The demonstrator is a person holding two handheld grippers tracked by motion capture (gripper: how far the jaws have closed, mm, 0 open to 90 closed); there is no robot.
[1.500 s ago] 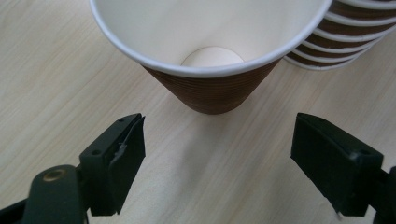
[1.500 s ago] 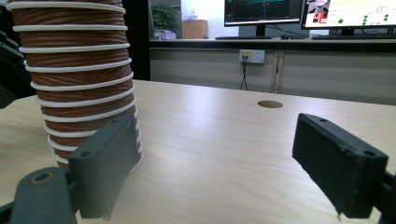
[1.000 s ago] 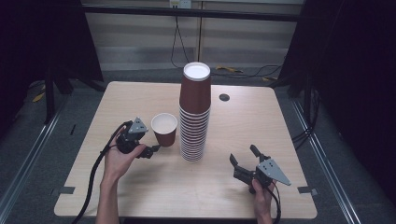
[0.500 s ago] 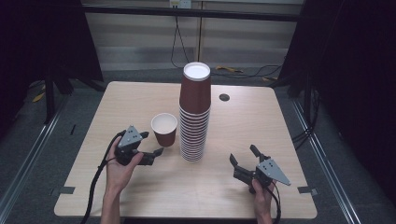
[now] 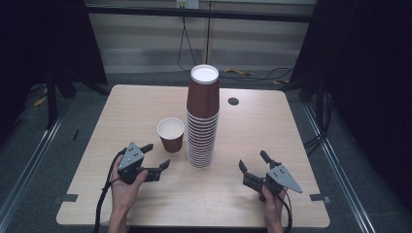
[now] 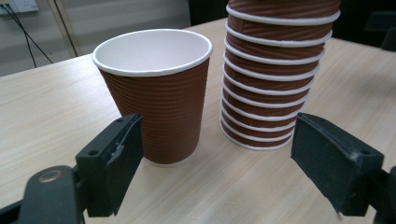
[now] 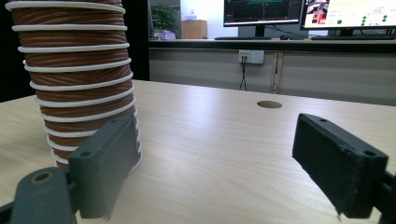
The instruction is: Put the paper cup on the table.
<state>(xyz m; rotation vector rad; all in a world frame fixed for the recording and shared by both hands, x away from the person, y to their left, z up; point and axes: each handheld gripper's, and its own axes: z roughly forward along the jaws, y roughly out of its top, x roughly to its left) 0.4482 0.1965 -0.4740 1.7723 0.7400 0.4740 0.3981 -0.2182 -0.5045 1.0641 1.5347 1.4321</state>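
With our left tool (image 5: 154, 156) open and empty near the single paper cup (image 5: 171, 134) standing just beside the cup stack (image 5: 202, 116), we risk nudging and toppling that tall stack

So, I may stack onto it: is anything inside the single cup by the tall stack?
The single cup shows a bare white inner wall; nothing is visible inside. Its rim hides the very bottom.
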